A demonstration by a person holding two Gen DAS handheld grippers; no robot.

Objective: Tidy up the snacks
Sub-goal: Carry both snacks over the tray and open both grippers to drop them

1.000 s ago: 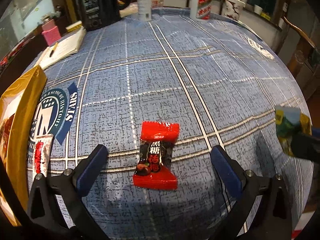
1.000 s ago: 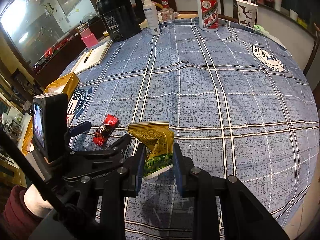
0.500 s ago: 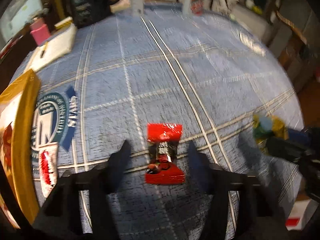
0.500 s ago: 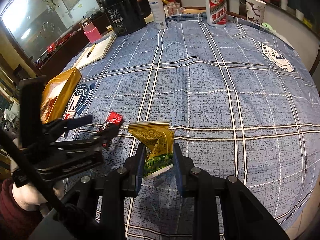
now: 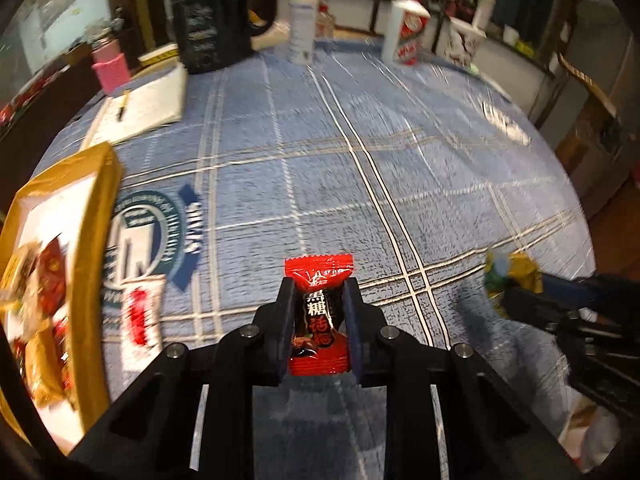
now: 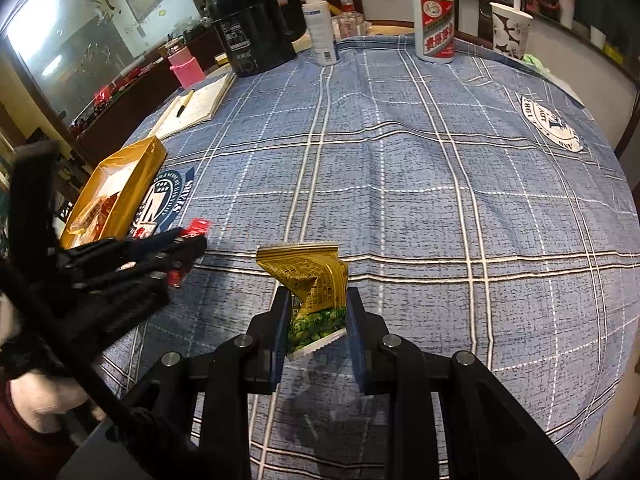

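The left gripper (image 5: 319, 312) is clenched on a red candy packet (image 5: 319, 280), its dark pads pressing the packet's two long sides. The packet is glossy foil with crimped, saw-toothed ends, and its long axis runs away from the camera, one crimped end sticking out past the fingertips. Only the left wrist view shows the black print on its face; in the right wrist view the same packet is just a blurred red tip beyond the left gripper (image 6: 188, 246), held above the cloth.

The right gripper (image 6: 316, 312) grasps a gold and green snack packet (image 6: 308, 280) by its lower part. The packet stands roughly upright, its crumpled gold top bent over, green peas printed low on it and a white crimped edge at the bottom. In the left wrist view it is only a smeared patch at the right edge.

Below both lies the round surface under a blue plaid tablecloth (image 6: 420, 200) with round crests. At the left sits an open gold box (image 5: 96, 208) holding wrapped snacks, and a white and red packet (image 5: 140, 316) lies flat just beside it. Farther back stand a black kettle (image 6: 252, 28), a white spray bottle (image 6: 320, 28), a white and red bottle (image 6: 434, 20), a paper cup (image 6: 510, 30) and an open notebook (image 6: 196, 106) with a pen on it.
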